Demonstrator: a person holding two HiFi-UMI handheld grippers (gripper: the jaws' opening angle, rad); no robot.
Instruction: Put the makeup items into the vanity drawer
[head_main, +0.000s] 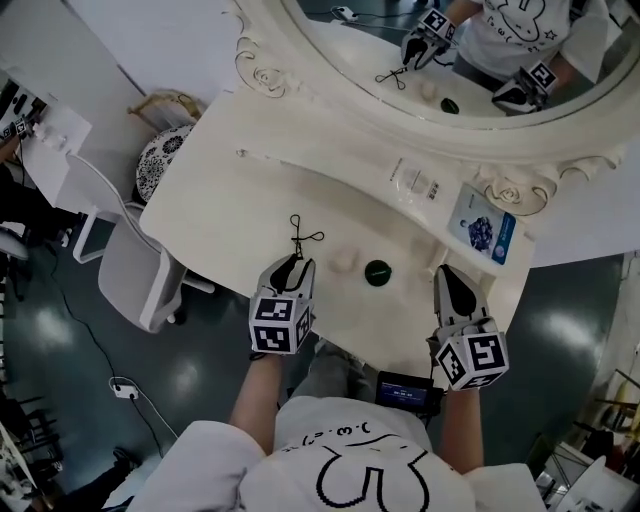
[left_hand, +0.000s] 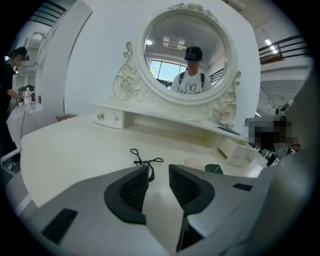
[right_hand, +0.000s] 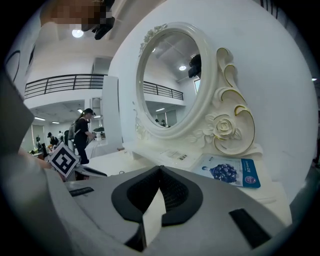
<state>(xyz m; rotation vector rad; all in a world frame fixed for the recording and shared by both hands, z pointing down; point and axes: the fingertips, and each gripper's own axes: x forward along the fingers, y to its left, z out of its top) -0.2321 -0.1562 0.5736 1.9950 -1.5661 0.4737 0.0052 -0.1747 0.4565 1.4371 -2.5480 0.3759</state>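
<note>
On the white vanity top (head_main: 230, 200) lie a black eyelash curler (head_main: 303, 237), a cream round puff (head_main: 344, 262) and a dark green round lid-like item (head_main: 377, 272). My left gripper (head_main: 291, 268) hovers at the front edge, open, nothing between its pads; the eyelash curler (left_hand: 142, 159) lies just beyond its left fingertip, with the puff (left_hand: 192, 163) and the green item (left_hand: 214, 169) further right. A small shut drawer (left_hand: 239, 152) sits at the right under the shelf, another (left_hand: 109, 118) at the left. My right gripper (head_main: 452, 285) is shut and empty, its tips (right_hand: 160, 169) meeting.
A blue face-mask packet (head_main: 483, 228) and white packets (head_main: 415, 180) lie on the raised shelf below the ornate oval mirror (head_main: 450, 60). A white chair (head_main: 120, 250) and a patterned stool (head_main: 165, 160) stand left of the vanity. A person (left_hand: 12, 75) stands far left.
</note>
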